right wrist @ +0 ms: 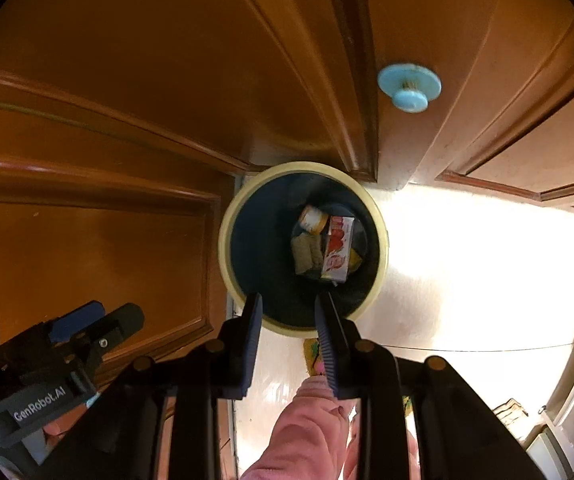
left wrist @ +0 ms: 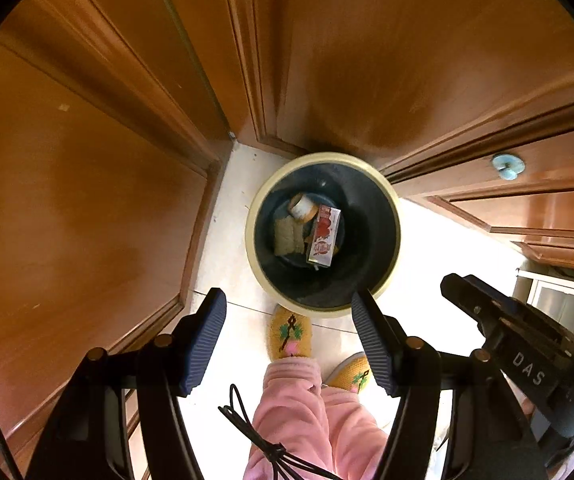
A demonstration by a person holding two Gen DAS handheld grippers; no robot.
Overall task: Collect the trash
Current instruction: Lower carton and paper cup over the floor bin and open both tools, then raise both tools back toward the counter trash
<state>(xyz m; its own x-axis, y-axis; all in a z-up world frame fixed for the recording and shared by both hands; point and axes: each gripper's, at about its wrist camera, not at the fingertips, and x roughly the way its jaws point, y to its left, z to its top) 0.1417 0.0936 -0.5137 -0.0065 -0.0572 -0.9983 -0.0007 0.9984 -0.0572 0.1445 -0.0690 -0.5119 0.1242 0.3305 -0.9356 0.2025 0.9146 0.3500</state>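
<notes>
Yellow slippers [left wrist: 291,334] clear from left only

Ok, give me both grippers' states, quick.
Left gripper: open, holding nothing.
Right gripper: open, nothing between its fingers.

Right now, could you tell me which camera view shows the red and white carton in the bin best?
The left wrist view: the carton lies sharp at the bottom of the bin, its print clear. The right wrist view also shows the carton, but blurred by motion, its lower end near that gripper's fingertip.
</notes>
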